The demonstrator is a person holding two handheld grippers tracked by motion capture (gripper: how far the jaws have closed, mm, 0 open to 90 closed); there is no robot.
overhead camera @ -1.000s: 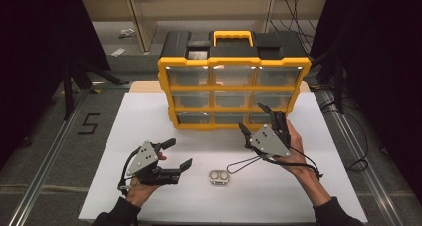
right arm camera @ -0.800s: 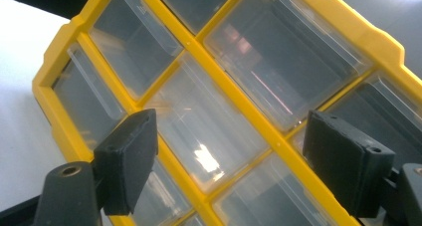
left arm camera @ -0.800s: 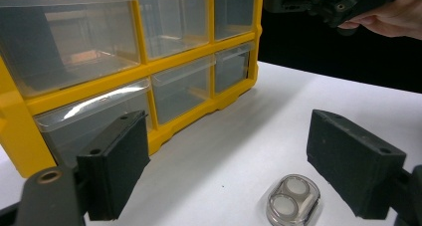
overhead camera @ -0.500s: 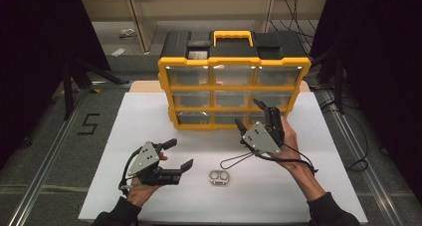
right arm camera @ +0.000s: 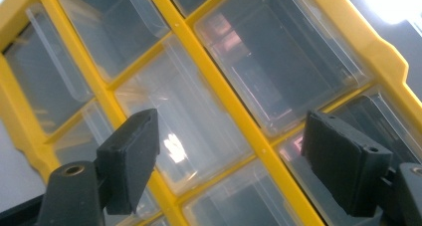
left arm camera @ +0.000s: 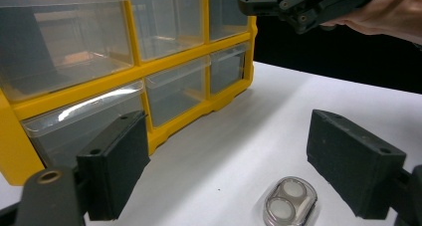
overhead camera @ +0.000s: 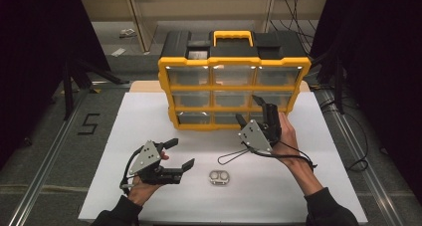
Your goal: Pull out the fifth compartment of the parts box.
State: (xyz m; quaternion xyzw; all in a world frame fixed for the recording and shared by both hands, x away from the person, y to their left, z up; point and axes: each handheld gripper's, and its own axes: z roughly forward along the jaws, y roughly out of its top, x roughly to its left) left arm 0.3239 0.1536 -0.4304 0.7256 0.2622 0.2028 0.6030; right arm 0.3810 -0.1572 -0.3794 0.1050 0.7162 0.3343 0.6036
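Note:
A yellow and black organizer (overhead camera: pixel 234 89) with clear drawers stands upright at the back of the white mat (overhead camera: pixel 124 136). A small clear case with two round wells (overhead camera: pixel 219 177) lies on the mat between my hands. My left gripper (overhead camera: pixel 180 154) rests open at the lower left, and its view shows the case (left arm camera: pixel 290 204) just ahead between the jaws. My right gripper (overhead camera: pixel 249 110) is open and raised close to the organizer's lower right drawers (right arm camera: pixel 199 131), tilted, with nothing between its jaws.
A black cable loop (overhead camera: pixel 234 156) trails from the right gripper onto the mat. A black "5" marking (overhead camera: pixel 88 123) sits on the dark floor left of the mat. Metal rails (overhead camera: pixel 45 166) run along both sides.
The right gripper has moved forward and left, closer to the organizer's drawers. The left gripper and the small case have stayed put.

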